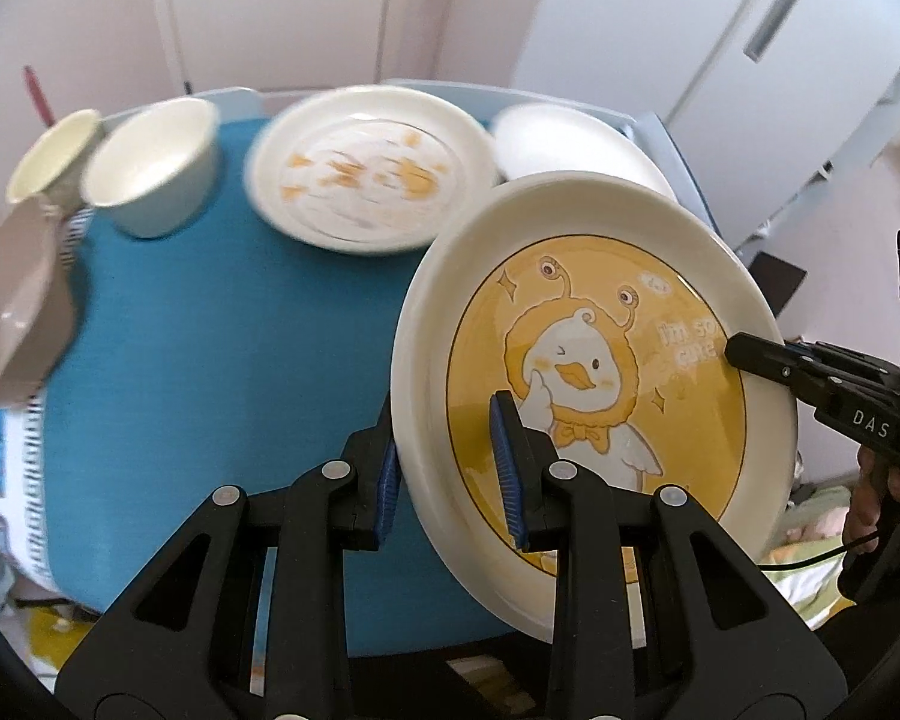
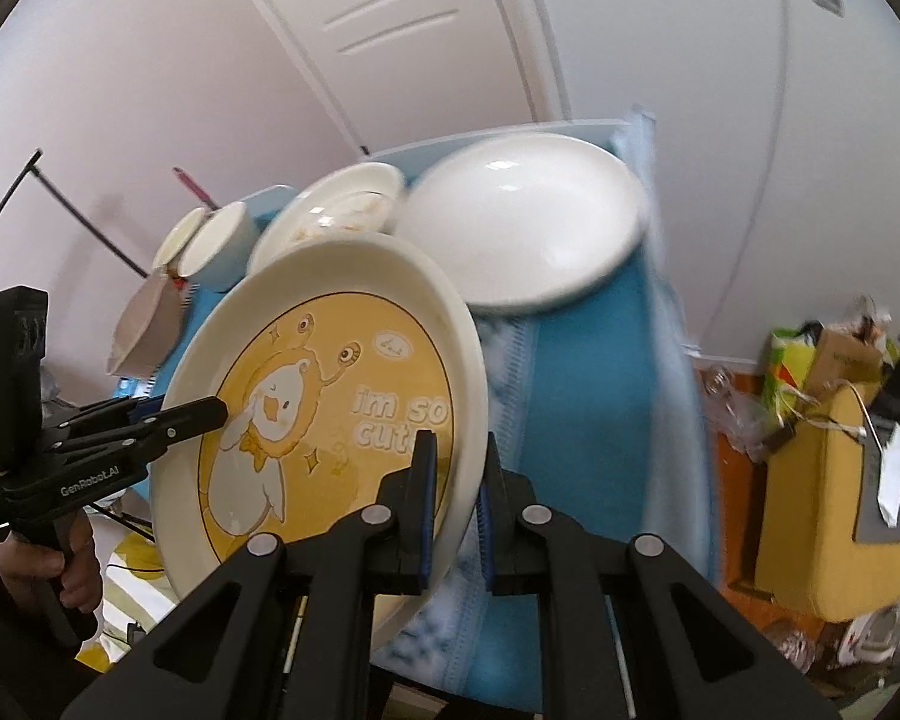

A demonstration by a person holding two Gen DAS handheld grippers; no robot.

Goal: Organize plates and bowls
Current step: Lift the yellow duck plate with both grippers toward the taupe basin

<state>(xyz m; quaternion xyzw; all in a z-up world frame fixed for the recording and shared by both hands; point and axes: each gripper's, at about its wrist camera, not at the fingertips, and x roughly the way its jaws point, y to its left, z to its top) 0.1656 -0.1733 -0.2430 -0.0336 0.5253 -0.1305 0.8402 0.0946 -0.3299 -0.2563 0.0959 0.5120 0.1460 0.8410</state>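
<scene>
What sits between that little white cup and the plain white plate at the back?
A white plate with orange marks lies between the cup and plain plate, in the left wrist view.

Home, lived-in room. Landmark is the blue table [image 1: 210, 360] holding household crockery: two bowls [image 1: 150, 168], cartoon plates [image 1: 372, 168], a white plate [image 2: 522, 216]. Behind the table, pink wall and a white panelled door [image 2: 390, 18]; right of the door, a white cupboard [image 1: 720, 30]. Right of the table, floor clutter: yellow box [image 2: 822, 516], bags [image 2: 810, 360].
</scene>
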